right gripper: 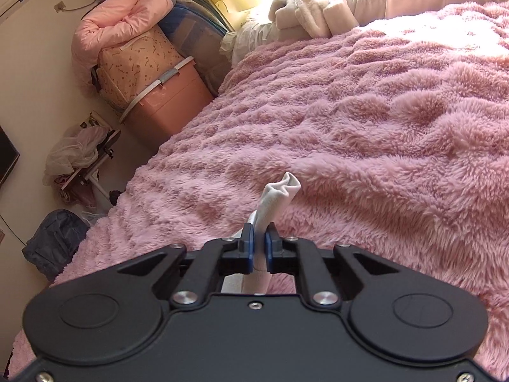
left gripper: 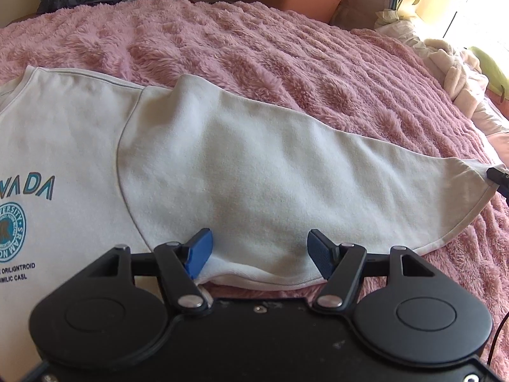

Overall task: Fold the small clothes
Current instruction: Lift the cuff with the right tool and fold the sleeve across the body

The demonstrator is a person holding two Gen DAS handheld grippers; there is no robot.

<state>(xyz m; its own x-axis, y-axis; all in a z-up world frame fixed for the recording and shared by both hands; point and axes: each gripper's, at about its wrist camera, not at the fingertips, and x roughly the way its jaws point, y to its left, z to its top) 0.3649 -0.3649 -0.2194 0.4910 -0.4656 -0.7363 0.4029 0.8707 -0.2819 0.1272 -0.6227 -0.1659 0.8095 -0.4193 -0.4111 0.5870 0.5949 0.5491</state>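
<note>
A white sweatshirt (left gripper: 79, 146) with teal print lies flat on the pink fluffy blanket (left gripper: 286, 63). Its sleeve (left gripper: 270, 172) stretches out to the right. My left gripper (left gripper: 259, 251) is open, its blue fingers either side of the sleeve's near edge by the armpit. My right gripper (right gripper: 259, 248) is shut on the sleeve cuff (right gripper: 280, 197), which sticks up between its blue pads. In the left wrist view the right gripper's tip (left gripper: 499, 176) shows at the cuff end, far right.
A pink storage box (right gripper: 165, 102) with bundled bedding stands beside the bed. Pale clothes (right gripper: 311, 9) are piled at the bed's far end. A dark bag (right gripper: 54, 242) sits on the floor.
</note>
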